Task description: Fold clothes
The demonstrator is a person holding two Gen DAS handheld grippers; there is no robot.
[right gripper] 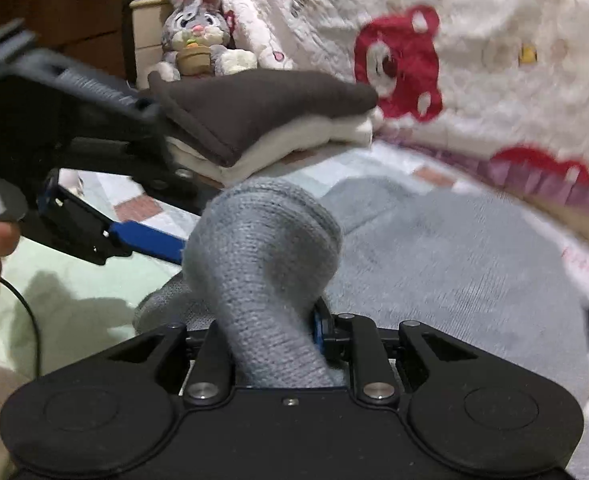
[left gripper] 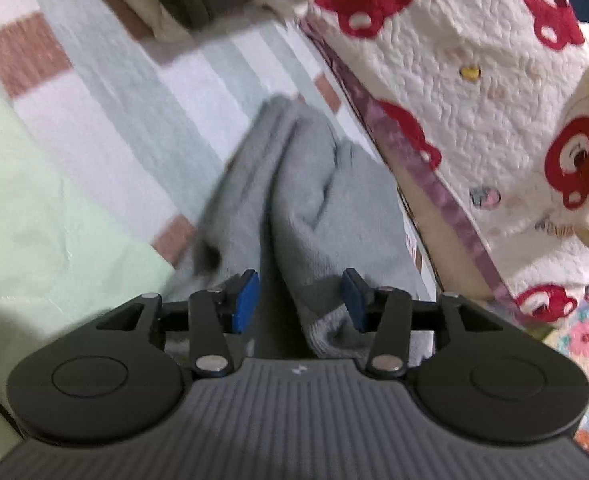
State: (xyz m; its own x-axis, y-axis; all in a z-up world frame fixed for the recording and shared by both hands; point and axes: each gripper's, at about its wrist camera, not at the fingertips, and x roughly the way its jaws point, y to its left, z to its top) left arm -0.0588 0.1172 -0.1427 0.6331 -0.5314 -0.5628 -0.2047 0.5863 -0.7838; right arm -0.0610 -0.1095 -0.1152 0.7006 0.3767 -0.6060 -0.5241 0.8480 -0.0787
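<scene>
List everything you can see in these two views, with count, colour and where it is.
Grey garment: one, grey knit, on the bed, a fold bunched up.
Folded clothes: two, dark brown on cream, stacked behind the garment.
Quilt: one, cream with red bears, right side.
Bedsheet: one, pale checks with brown squares, underneath.
Green cloth: one, light green, left.
Plush rabbit: one, grey, at the back.
Left tool: black, blue pads, open around the garment.
Right tool: black, shut on the garment.

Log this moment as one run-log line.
task: fold clothes | right hand-held gripper: shut on grey knit garment | left hand-held gripper: open around garment | folded pile: behind | blurred
</scene>
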